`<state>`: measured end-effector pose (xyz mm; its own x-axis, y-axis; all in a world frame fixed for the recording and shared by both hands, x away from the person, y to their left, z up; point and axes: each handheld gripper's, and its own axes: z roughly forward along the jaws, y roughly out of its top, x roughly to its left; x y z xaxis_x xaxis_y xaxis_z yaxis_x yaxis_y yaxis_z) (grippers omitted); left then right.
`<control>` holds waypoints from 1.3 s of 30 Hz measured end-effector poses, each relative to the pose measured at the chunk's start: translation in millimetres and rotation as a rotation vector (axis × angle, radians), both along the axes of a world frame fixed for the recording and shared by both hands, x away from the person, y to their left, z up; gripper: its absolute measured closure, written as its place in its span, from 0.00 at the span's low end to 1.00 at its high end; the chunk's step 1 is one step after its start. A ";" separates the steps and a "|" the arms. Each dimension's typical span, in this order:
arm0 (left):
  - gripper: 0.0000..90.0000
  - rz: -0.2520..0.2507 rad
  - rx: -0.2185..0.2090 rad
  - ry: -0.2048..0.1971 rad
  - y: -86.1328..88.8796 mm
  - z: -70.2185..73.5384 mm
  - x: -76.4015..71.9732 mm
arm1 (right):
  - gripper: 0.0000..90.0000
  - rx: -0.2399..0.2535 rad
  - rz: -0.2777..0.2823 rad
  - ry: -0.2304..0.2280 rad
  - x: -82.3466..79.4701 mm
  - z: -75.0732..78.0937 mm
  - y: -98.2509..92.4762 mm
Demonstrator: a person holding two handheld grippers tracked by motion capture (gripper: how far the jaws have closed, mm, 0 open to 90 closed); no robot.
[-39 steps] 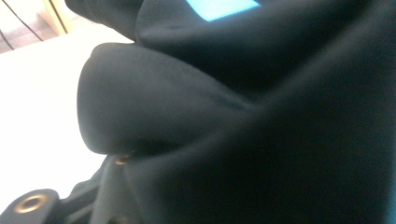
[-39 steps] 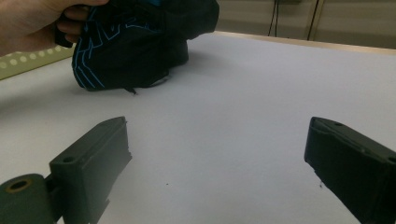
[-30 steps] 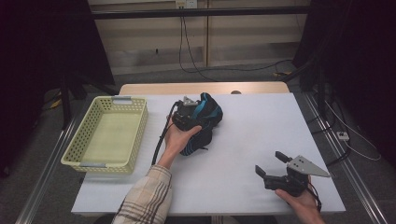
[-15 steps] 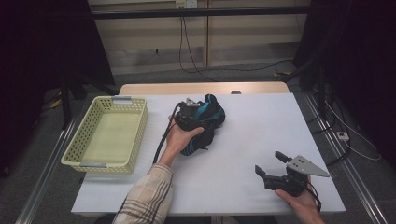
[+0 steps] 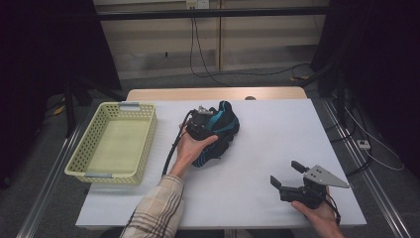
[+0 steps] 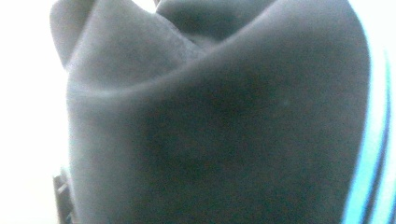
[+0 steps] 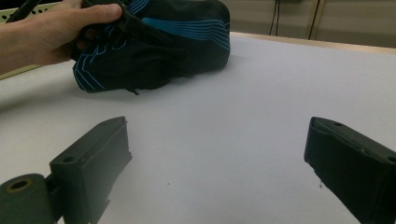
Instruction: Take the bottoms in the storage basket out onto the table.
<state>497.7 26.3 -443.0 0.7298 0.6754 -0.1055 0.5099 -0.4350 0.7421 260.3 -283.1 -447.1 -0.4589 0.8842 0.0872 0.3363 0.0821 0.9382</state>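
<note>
A black fabric garment with bright blue stripes (image 5: pixel 220 130) lay bunched in a heap near the middle of the white surface (image 5: pixel 277 134). The left gripper (image 5: pixel 204 120) was pressed against the heap's left side, held by a person's left hand (image 5: pixel 190 148) whose plaid sleeve (image 5: pixel 157 210) came up from the near edge. Its fingers had just been spreading apart; from the gripper's own view the dark cloth (image 6: pixel 210 121) sat blurred right against the camera, so I could not tell whether any fold lay between them. A black cable (image 5: pixel 173 146) trailed from that gripper back toward the sleeve.

Just beside the heap to the left, a pale yellow plastic mesh basket (image 5: pixel 79 171) stood on the surface. The right gripper (image 5: pixel 287 174), with its grey three-cornered plate (image 5: pixel 324 176), rested low near the front right corner in the person's right hand (image 5: pixel 319 215), well apart from the garment. Its fingers (image 7: pixel 93 158) stood wide apart with nothing between them, only bare surface lying between it and the heap (image 7: pixel 159 46).
</note>
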 end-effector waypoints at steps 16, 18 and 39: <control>0.07 -0.020 -0.069 -0.125 3.6 27.5 -13.0 | 0.07 0.011 0.003 0.012 2.5 -2.1 -1.2; 0.08 -0.013 -0.056 -0.154 3.5 30.7 -16.0 | 0.07 0.013 0.002 0.012 2.4 -2.0 -1.7; 0.08 0.013 -0.140 -0.210 18.1 47.3 -28.5 | 0.07 0.017 -0.018 0.010 0.7 -2.1 -6.6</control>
<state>469.2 44.4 -395.7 0.7367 0.6747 -0.0453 0.3429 -0.3149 0.8850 260.9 -289.7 -449.1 -0.4418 0.8907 0.1068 0.3474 0.0601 0.9358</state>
